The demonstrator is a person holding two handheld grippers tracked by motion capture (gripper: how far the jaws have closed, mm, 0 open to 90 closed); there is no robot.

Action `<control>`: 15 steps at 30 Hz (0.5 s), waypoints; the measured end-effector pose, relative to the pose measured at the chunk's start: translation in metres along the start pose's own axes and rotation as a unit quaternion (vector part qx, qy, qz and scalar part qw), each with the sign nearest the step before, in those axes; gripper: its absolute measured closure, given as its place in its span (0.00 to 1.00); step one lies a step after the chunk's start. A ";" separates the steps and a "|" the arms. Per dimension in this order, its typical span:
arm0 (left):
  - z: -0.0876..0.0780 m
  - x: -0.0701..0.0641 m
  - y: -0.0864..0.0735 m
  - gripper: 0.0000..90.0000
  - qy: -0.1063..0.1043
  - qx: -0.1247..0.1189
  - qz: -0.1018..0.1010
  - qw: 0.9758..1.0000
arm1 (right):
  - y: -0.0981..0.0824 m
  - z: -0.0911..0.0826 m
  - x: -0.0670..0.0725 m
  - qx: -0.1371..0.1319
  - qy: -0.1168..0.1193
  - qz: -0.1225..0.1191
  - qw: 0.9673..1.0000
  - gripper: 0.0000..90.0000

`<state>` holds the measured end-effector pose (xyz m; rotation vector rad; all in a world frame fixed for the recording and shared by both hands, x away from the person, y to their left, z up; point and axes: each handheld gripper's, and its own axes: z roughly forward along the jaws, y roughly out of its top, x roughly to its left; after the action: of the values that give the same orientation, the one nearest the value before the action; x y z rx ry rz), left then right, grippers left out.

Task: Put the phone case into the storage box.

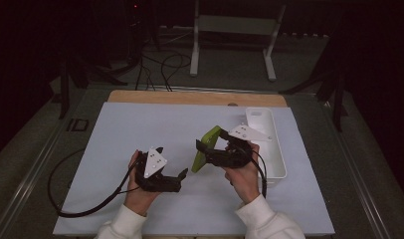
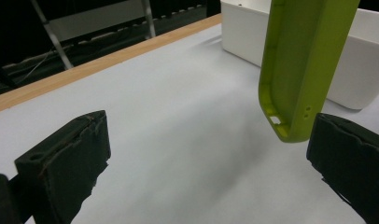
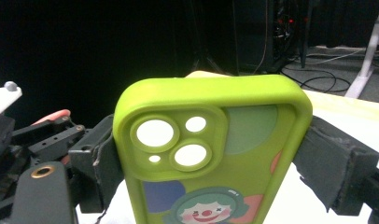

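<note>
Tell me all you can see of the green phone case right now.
The green phone case looks like soft, matte rubber, with a raised camera block of round cut-outs and a cartoon clown print below. It is empty, with small port holes at one end. It stands on edge above the mat, clamped across its width by the right gripper, whose fingers press its sides. The white tray lies behind it.

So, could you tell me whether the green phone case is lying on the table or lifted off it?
Lifted: the right gripper clamps the green phone case upright.
</note>
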<state>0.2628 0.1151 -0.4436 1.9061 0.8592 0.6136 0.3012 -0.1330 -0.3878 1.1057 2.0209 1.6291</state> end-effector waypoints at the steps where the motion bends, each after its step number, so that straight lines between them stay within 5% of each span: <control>1: -0.001 0.001 0.000 0.00 0.002 -0.001 -0.001 1.000 | 0.000 0.000 0.000 0.000 0.000 0.000 1.000 0.18; 15: -0.009 0.018 -0.008 0.00 0.017 0.003 -0.014 1.000 | 0.005 0.003 -0.006 0.000 -0.011 -0.002 1.000 0.18</control>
<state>0.2652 0.1362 -0.4453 1.8908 0.9090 0.6290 0.3087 -0.1349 -0.3850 1.1156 2.0075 1.6078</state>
